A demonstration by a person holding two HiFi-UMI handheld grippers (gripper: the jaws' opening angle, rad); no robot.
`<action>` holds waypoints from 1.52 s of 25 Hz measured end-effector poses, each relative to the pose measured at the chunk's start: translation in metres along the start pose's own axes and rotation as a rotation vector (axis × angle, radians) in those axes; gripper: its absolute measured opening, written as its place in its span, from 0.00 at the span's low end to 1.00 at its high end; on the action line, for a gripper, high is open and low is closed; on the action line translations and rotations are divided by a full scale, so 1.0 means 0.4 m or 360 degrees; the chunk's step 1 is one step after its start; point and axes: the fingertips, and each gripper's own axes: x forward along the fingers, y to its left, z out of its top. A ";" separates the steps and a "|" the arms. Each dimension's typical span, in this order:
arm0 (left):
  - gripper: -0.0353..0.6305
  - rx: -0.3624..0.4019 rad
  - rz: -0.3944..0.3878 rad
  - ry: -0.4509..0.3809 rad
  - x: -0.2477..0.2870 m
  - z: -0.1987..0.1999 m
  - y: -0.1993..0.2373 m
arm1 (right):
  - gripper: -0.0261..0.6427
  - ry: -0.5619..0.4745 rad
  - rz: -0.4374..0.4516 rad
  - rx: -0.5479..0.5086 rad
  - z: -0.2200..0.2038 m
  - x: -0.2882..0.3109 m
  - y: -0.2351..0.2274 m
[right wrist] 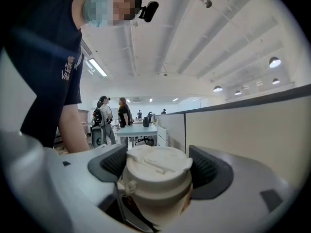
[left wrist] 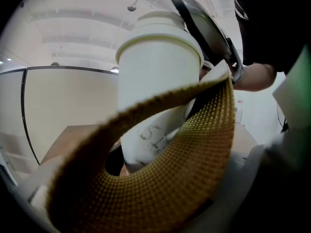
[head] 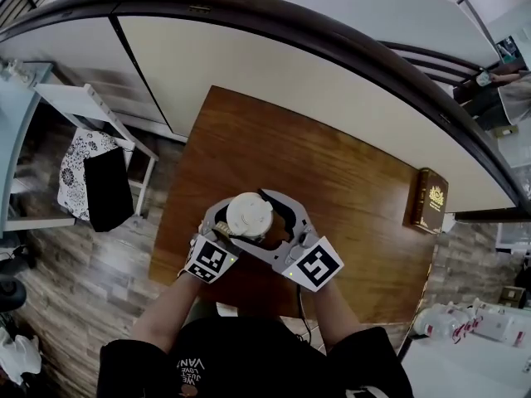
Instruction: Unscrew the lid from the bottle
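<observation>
A cream-white bottle (left wrist: 155, 76) with a white lid (head: 249, 215) is held over the near part of the wooden table (head: 332, 164). My left gripper (head: 217, 229) grips the bottle's body from the left, and the bottle's brown woven strap (left wrist: 184, 149) loops across the left gripper view and hides the jaws there. My right gripper (head: 267, 226) reaches around the top from the right. In the right gripper view the lid (right wrist: 155, 161) sits between the two dark pads (right wrist: 114, 163), which stand wide on either side of it. The lid is seated on the bottle.
A brown box (head: 427, 199) lies at the table's right edge. A white chair with a black cloth (head: 104, 185) stands to the left. A curved partition (head: 332, 73) runs behind the table. Two people (right wrist: 112, 115) stand far off beside a white desk (right wrist: 138, 129).
</observation>
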 end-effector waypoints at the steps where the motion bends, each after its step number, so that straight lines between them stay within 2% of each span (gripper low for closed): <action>1: 0.61 -0.0004 -0.0001 0.0003 0.002 -0.003 -0.002 | 0.57 0.0017 0.0010 -0.0013 -0.006 -0.001 0.001; 5: 0.61 0.0010 -0.0005 -0.0009 0.005 0.010 0.000 | 0.57 0.0011 0.0076 -0.0059 -0.005 -0.001 0.001; 9: 0.61 0.0013 -0.0005 -0.0004 0.004 0.009 0.002 | 0.57 0.0025 0.0069 -0.0085 -0.006 0.002 0.000; 15: 0.61 -0.0003 -0.0015 0.0010 0.005 0.000 0.003 | 0.57 0.0031 -0.0056 0.0002 -0.005 -0.001 -0.013; 19: 0.61 -0.0008 -0.0017 0.0019 0.007 -0.001 0.004 | 0.57 -0.0064 -0.0135 0.0106 0.045 -0.015 -0.030; 26: 0.61 -0.0022 -0.0047 0.0051 0.007 -0.013 0.000 | 0.57 -0.0149 -0.0233 0.0042 0.157 -0.048 -0.034; 38: 0.61 -0.0046 -0.0135 0.0141 0.016 -0.037 0.000 | 0.57 -0.0351 -0.0496 0.0119 0.292 -0.193 -0.034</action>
